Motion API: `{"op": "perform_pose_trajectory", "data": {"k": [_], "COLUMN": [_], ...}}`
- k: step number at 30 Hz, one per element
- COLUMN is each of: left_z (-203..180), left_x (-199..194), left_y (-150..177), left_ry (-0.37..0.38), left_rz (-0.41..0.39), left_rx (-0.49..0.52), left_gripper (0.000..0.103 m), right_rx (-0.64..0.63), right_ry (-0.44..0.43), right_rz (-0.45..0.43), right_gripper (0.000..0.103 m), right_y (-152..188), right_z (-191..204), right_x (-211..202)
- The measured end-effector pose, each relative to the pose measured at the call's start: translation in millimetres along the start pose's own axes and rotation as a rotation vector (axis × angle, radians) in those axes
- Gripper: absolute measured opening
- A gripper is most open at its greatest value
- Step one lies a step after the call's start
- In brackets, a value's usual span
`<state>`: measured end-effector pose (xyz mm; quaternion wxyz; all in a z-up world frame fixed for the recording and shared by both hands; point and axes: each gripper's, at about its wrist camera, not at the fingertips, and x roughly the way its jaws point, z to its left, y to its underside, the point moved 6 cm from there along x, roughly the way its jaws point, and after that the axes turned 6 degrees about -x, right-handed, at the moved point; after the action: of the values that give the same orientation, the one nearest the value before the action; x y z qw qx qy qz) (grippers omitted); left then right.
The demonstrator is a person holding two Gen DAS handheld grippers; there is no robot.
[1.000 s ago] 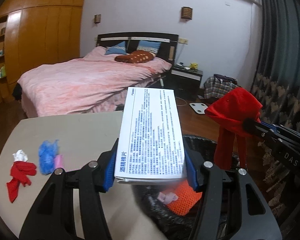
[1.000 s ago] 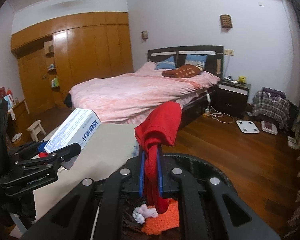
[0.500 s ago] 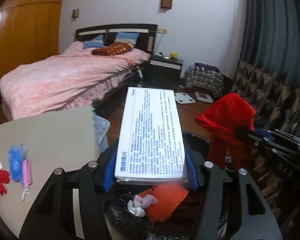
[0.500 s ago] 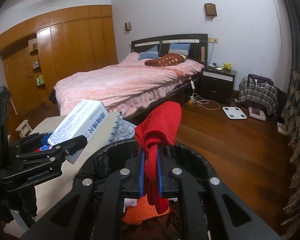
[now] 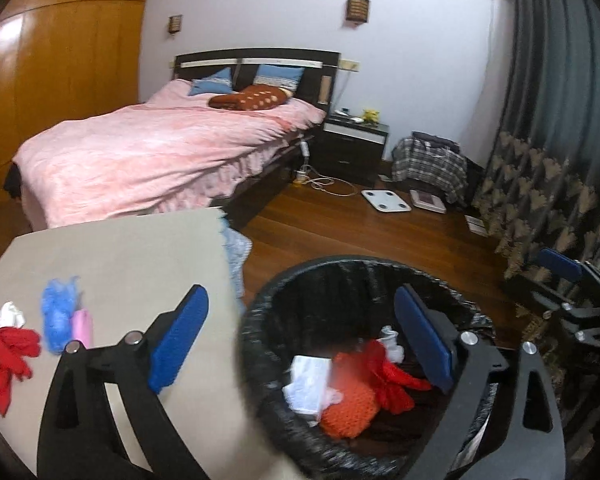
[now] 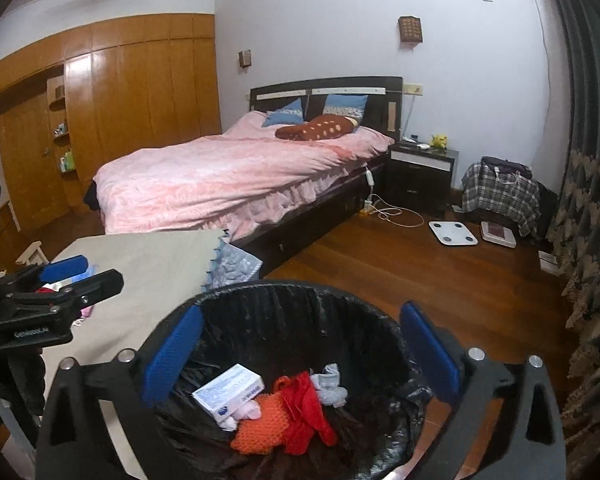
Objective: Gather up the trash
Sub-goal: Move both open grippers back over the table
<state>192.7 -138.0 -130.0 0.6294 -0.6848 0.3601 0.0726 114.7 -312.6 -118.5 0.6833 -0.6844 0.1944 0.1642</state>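
A bedroom with a pink-covered bed [image 6: 236,176] fills the background of both views. In the foreground stands a round bin [image 6: 284,300] lined with a black bag, just beside a pale surface [image 5: 112,264].

Half a second earlier the left claw gripped a white printed box and the right claw pinched a red cloth above the bin. Now both claws are released and empty, with their blue pads spread wide. The left claw [image 5: 300,340] straddles the near edge of the surface and the bin's rim, and the right claw [image 6: 300,354] hangs over the bin's mouth.

The box [image 6: 228,394] and the red cloth [image 6: 306,416] now lie inside the bin, on top of an orange knitted piece [image 6: 260,426] and some pale scraps. This suggests that two more items are collected and both claws are free for another pick.

In the right wrist view the box lies flat. Its long axis runs from lower left to upper right, and a short end faces the near wall of the bin. The red cloth is crumpled, with its tail trailing toward the lower right.

Smaller items remain on the surface in the left wrist view: another red cloth [image 5: 12,354], a blue fluffy clump [image 5: 58,316], a pink piece [image 5: 81,326] touching it, and a white scrap [image 5: 9,314].
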Motion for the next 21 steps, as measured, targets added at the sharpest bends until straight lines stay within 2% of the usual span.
{"op": "perform_pose_trajectory", "data": {"k": [9, 21], "left_z": [63, 152], "left_x": [-39, -81], "left_y": [5, 21], "left_ry": [-0.136, -0.312], "left_rz": [-0.025, -0.055], "left_rx": [-0.055, -0.110], "left_gripper": [0.093, 0.093], "right_rx": [-0.020, -0.121], "right_ry": [-0.095, -0.228], "right_rz": [-0.002, -0.018], "right_gripper": [0.097, 0.097], "right_y": [-9, -24], "right_z": [52, 154], "right_x": [7, 31]}}
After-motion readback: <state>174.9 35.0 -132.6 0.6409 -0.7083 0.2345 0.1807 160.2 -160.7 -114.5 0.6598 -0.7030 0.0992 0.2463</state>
